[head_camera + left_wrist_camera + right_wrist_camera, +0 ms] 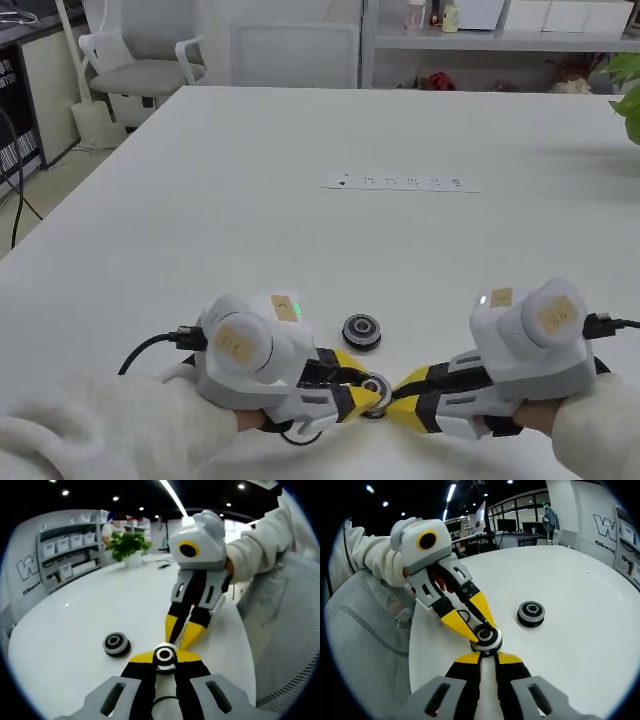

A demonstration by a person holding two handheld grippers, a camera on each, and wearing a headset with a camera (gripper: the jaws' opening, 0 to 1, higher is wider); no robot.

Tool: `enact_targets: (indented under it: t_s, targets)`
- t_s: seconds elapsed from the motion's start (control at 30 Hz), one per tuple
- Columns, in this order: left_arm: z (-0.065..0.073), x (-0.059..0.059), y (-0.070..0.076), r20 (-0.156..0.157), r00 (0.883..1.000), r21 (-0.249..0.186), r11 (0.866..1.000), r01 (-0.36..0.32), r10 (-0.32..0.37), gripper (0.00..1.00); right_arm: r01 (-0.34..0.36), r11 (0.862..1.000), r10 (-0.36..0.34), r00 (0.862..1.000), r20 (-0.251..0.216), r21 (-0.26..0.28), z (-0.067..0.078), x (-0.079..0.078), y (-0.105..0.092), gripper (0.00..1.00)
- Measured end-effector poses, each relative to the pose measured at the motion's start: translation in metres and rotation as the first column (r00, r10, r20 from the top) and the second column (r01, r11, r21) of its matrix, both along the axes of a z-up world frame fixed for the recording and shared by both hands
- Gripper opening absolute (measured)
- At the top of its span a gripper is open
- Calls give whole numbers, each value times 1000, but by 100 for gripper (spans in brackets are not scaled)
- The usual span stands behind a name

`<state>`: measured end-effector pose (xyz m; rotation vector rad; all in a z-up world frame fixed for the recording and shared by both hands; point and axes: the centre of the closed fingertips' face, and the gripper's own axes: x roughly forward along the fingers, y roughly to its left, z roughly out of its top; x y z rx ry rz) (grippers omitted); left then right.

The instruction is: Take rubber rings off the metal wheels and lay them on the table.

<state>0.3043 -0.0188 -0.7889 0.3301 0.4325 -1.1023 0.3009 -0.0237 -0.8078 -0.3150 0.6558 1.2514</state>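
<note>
The metal wheel [487,637] sits at the table's [300,230] near edge, clamped between the left gripper's [165,655] jaws. The right gripper [488,657], jaws nearly together, meets its rim. A second wheel [361,331] lies just beyond.

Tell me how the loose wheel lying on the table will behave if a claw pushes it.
The loose wheel lies flat on its face, so it should slide rather than roll. Its black rubber ring probably grips the table, so expect some drag. The metal hub suggests it is heavy for its size.
</note>
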Motion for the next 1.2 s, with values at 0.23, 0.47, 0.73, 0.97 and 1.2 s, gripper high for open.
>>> enact_targets:
  t_s: [0.23,0.47,0.73,0.97,1.2]
  targets:
    - [-1,0,0,-4,1000,-4,1000,-8,8,14,49,999,-48,998,-41,18,0,3,-2,0]
    - [0,0,0,-2,1000,-6,1000,-5,5,14,142,990,-136,979,-154,25,-2,6,-4,0]
    - [-1,1,1,4,1000,-8,1000,-4,4,14,209,976,-191,955,-228,58,1,9,-7,0]
    - [-1,1,1,8,1000,-7,1000,-3,3,13,239,968,-211,940,-269,75,5,7,-7,0]
    - [-1,1,1,11,1000,-17,1000,-3,3,14,285,953,-235,909,-344,104,6,9,-8,0]
